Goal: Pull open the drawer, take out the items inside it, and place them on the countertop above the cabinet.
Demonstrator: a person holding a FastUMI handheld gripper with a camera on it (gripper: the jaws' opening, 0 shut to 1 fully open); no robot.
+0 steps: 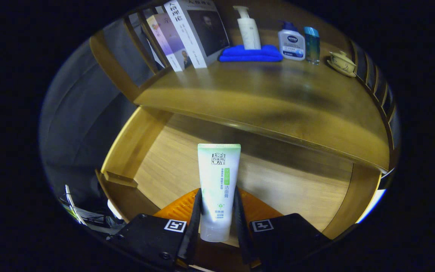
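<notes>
A white tube with a green band and green print (218, 185) stands upright between my fingers, its cap end down, held above the pulled-open wooden drawer (127, 147). My gripper (217, 219) is shut on the tube's lower half, one finger (194, 223) on each side. An orange ribbed object (181, 207) lies in the drawer just behind the fingers, partly hidden by them. The wooden countertop (263, 98) of the cabinet stretches beyond and above the drawer.
At the back of the countertop stand leaning books (193, 34), a white pump bottle (249, 32) on a folded blue cloth (251, 53), a blue-capped bottle (291, 43), a teal bottle (312, 43) and a lidded cup on a saucer (341, 63). Cables lie on the floor left of the drawer.
</notes>
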